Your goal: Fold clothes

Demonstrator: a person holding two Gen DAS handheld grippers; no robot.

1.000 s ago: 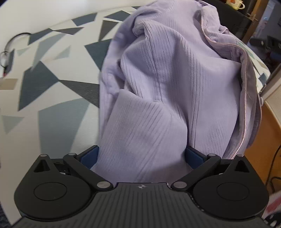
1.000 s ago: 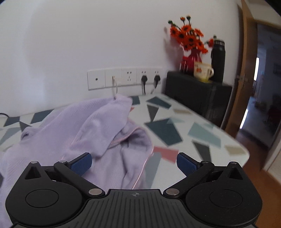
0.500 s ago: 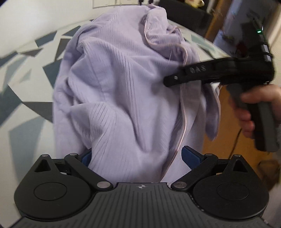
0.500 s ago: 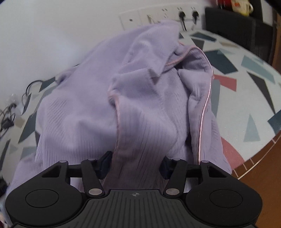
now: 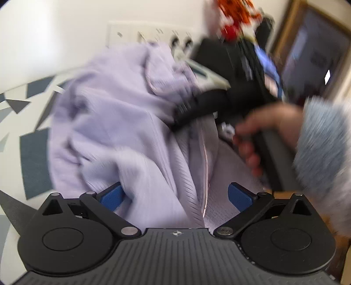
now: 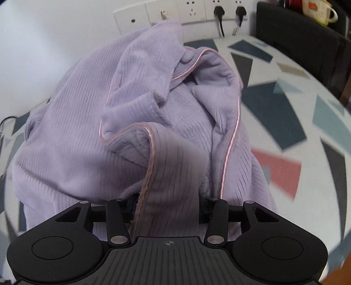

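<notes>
We're at a patterned table (image 6: 285, 105) w/ a lilac ribbed top (image 6: 72, 140) heaped across the centre of both views, still crumpled, nothing folded yet.

Right gripper (image 6: 169, 206), bottom centre of its own view: jaws have just been closing and now clench a thick fold of the top, incl. the pink-piped edge (image 6: 149, 175), which runs up out of the grip toward mid-frame. In the left view that same tool comes in from the right as a dark blur, a hand (image 5: 258, 136) and fuzzy grey sleeve (image 5: 324, 149) behind it.

Left gripper (image 5: 175, 197), bottom centre of the blurred left view: blue pads (image 5: 110, 196) stand wide apart w/ cloth bunched between them. It looks released, not pinching.

Risks as we judge them:
- The right grip takes several layers, not one edge. Pulling may drag the whole heap instead of opening it out.
- W/ the left tool not clamped, nothing anchors the other side, so the top can slide toward the table's lower-right edge and drop off.
- The two tools sit close. A fast pull could knock them together.
- Wall plugs (image 6: 219, 11) and a mug (image 6: 318, 11) sit at the top of the right view. A wide swing of cloth could catch them.
</notes>
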